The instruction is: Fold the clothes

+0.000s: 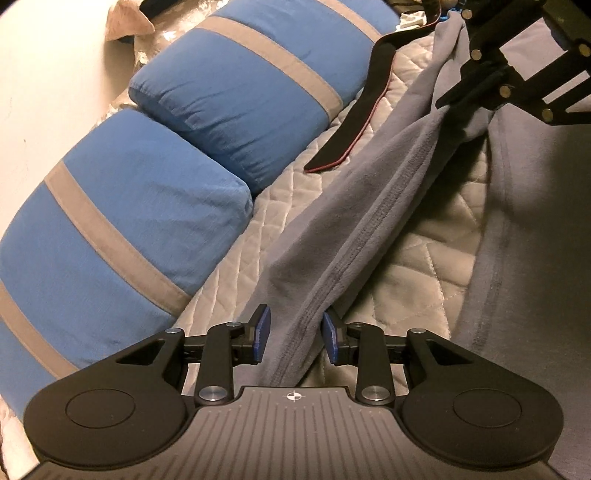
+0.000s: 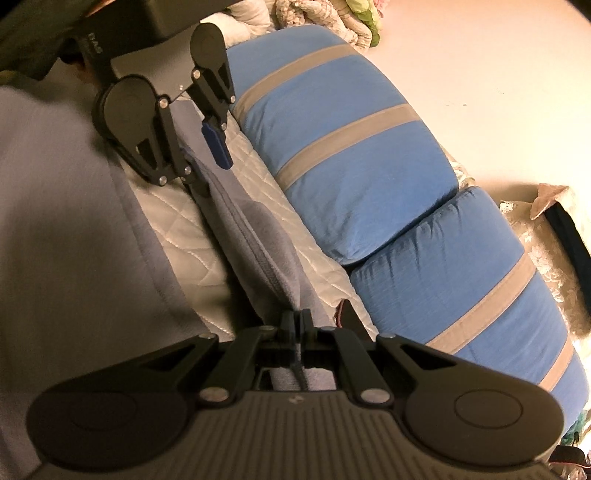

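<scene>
A grey fleece garment lies on a quilted bed, with its stitched hem lifted into a taut band. That band runs between the blue pads of my left gripper, whose jaws stand a little apart around it without clamping. At the far end my right gripper pinches the same hem. In the right wrist view my right gripper is shut on the garment. My left gripper straddles the hem farther up. The rest of the garment lies spread to the right.
Two blue pillows with grey stripes lie along the wall to the left of the hem. A black strap with red edging rests on the white quilted cover. Crumpled bedding lies beyond the pillows.
</scene>
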The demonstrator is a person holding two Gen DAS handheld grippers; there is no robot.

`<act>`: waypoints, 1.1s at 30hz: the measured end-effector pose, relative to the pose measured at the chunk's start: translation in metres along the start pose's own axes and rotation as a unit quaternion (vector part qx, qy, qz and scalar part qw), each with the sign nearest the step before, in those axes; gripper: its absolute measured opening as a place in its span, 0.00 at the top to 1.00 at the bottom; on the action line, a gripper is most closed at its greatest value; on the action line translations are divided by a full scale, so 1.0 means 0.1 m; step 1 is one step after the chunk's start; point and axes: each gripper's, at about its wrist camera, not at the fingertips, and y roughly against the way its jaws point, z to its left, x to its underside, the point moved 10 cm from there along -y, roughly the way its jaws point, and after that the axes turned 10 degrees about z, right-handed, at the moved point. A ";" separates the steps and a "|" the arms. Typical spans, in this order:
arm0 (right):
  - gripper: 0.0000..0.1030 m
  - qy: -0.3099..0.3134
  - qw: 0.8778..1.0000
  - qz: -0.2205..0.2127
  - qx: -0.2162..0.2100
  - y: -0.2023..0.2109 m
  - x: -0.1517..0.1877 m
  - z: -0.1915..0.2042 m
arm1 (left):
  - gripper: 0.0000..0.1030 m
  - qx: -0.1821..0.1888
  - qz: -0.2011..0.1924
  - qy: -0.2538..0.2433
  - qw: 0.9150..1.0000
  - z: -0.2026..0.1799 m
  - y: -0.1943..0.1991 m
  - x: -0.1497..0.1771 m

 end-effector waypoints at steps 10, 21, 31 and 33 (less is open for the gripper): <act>0.65 -0.049 0.996 -0.028 -0.063 0.08 -0.19 0.10 | 0.97 -0.011 -0.019 0.005 1.000 0.04 0.06 0.04; 0.55 0.014 0.998 -0.028 -0.052 -0.29 -0.84 0.47 | 0.97 -0.022 -0.053 0.003 0.998 0.02 0.16 0.09; 0.96 0.053 0.996 -0.008 -0.066 -0.44 -0.93 0.57 | 0.76 -0.037 -0.032 -0.013 0.999 0.05 0.18 0.22; 0.96 0.056 0.996 -0.008 -0.063 -0.42 -0.92 0.56 | 0.69 -0.043 -0.022 -0.015 0.999 0.08 0.20 0.26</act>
